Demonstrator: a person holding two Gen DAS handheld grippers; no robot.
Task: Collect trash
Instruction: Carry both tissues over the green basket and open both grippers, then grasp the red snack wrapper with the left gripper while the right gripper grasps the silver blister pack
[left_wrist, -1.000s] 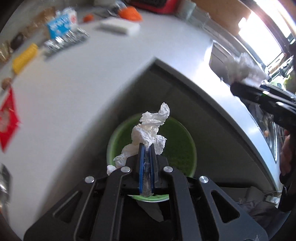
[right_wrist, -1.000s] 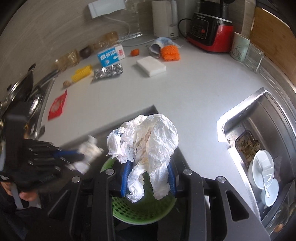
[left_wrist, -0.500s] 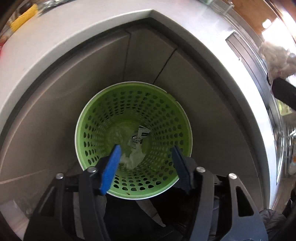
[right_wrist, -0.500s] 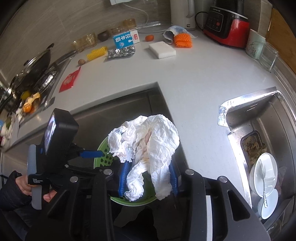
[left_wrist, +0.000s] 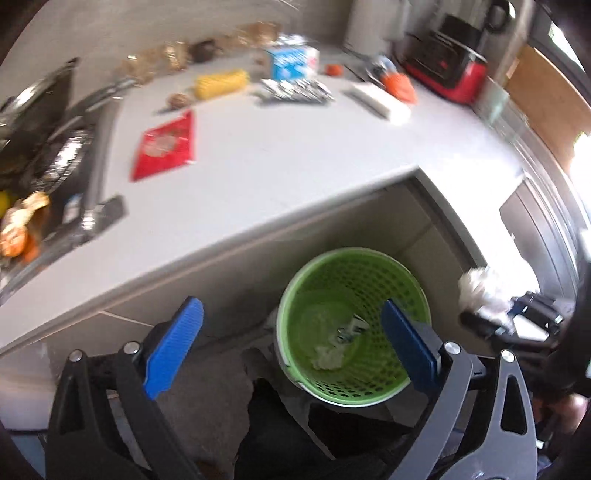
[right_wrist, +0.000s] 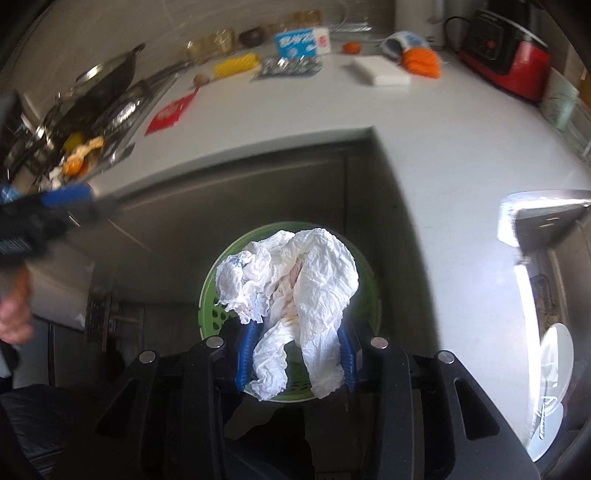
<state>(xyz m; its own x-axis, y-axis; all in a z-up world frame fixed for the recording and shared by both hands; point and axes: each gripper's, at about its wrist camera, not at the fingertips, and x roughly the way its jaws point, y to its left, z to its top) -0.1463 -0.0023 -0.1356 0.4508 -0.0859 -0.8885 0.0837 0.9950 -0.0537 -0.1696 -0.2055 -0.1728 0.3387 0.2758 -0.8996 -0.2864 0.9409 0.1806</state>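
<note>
Below the bench (right_wrist: 424, 155) sits a green bin (right_wrist: 210, 291). Right tool (right_wrist: 295, 354), jaws opening, holds soft, light tissue (right_wrist: 314, 280); left tool (left_wrist: 291, 332) is released wide.

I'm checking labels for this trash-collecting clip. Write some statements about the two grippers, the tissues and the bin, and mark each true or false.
1. The left gripper holds nothing between its blue jaws. True; they are opening wide.
2. The round green perforated plastic bin stands on the white countertop. False: it stands on the floor, below the counter's inner corner.
3. The right gripper has the big crumpled white tissue between its jaws, above the bin. True; the jaws are opening.
4. The bin is empty. False: a small white wad lies at its bottom.
5. The flat red packet is in the bin. False: it lies on the countertop.
</note>
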